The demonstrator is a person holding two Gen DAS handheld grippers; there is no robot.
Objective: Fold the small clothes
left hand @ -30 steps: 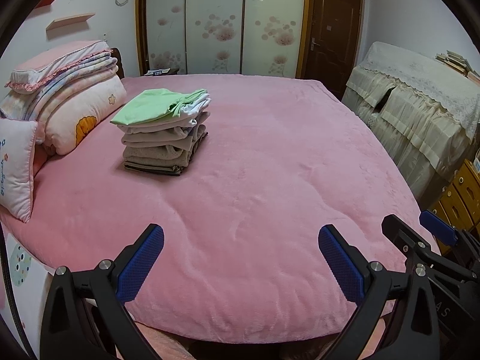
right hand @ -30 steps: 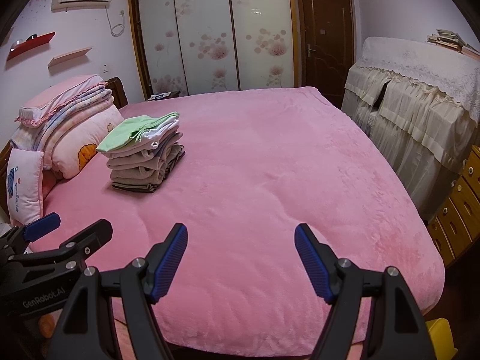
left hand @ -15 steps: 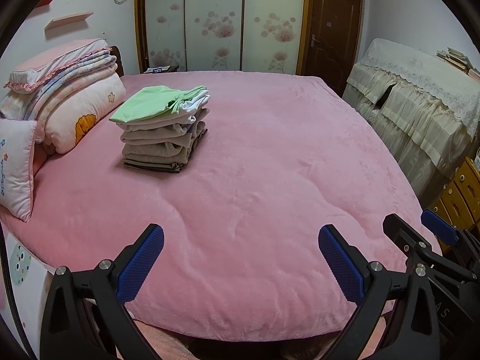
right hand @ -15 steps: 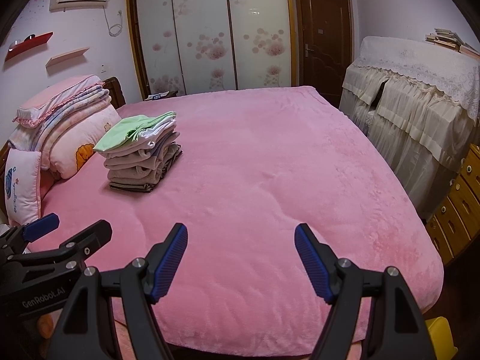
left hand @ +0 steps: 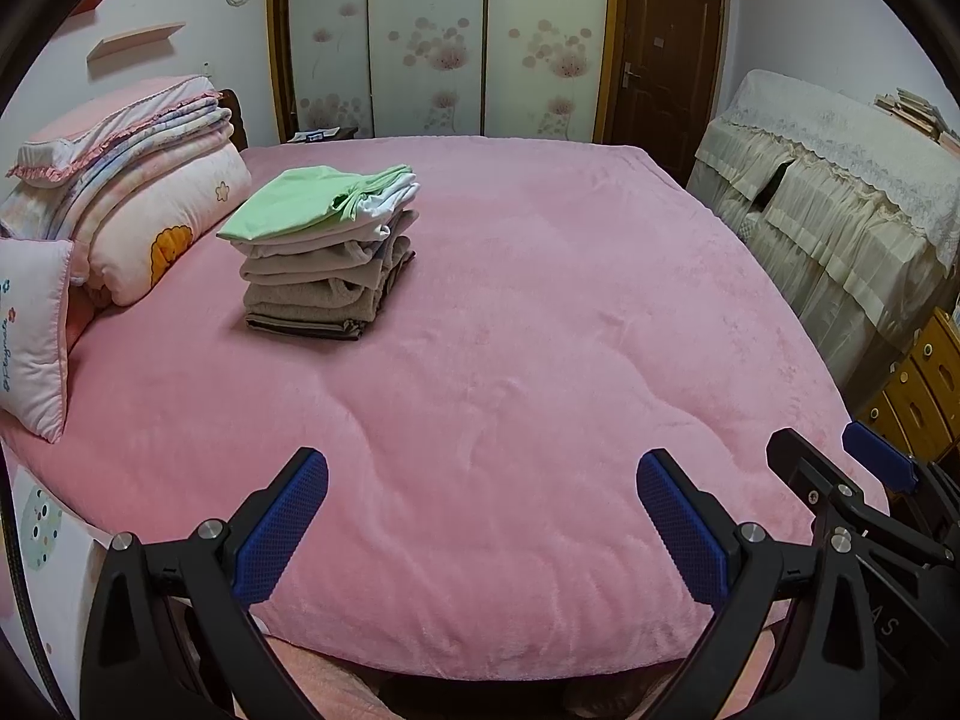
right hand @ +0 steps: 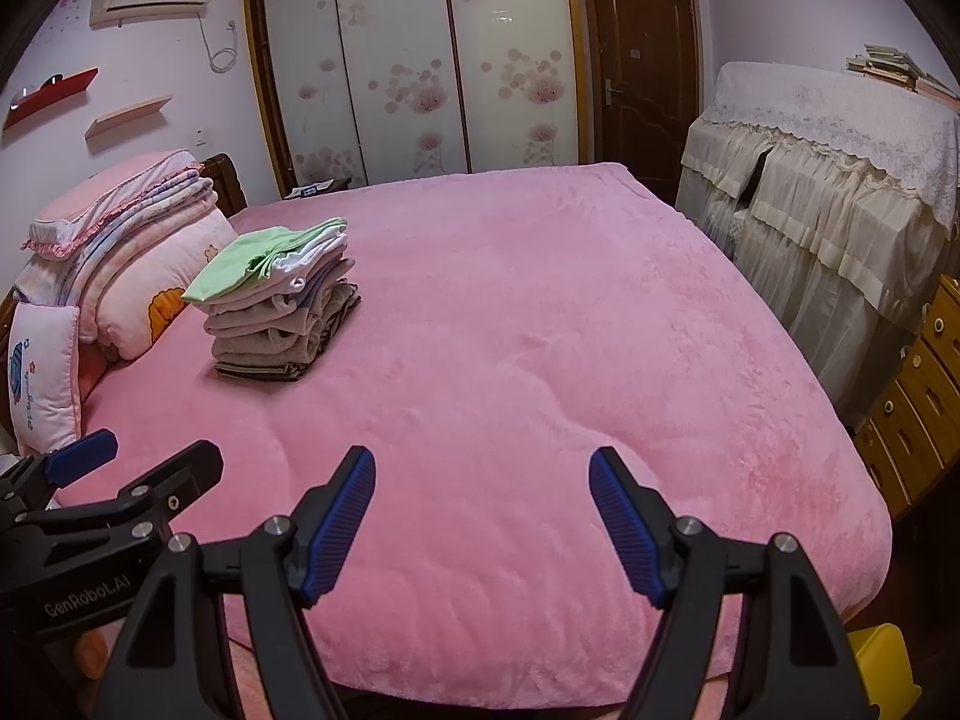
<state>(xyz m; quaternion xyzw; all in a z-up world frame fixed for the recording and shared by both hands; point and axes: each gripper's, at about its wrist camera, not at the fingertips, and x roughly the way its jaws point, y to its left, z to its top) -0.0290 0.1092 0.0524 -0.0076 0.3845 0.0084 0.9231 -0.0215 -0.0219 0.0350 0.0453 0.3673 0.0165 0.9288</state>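
Note:
A stack of folded small clothes (left hand: 327, 255), beige and white with a light green piece on top, sits on the pink bed (left hand: 540, 330) at the far left; it also shows in the right wrist view (right hand: 279, 306). My left gripper (left hand: 480, 516) is open and empty above the bed's near edge. My right gripper (right hand: 483, 516) is open and empty beside it, to its right. Each gripper shows at the edge of the other's view: the right one (left hand: 864, 480), the left one (right hand: 108, 468). Both are far from the stack.
Folded quilts and pillows (left hand: 120, 192) lie at the bed's left end. A cloth-covered cabinet (left hand: 840, 180) and wooden drawers (left hand: 924, 384) stand on the right. A wardrobe (left hand: 444, 42) and a door (left hand: 666, 54) are behind the bed. A yellow thing (right hand: 882, 666) sits on the floor.
Both views have tilted down slightly, so the stack and bed sit a little higher in frame. Both grippers stay open and empty.

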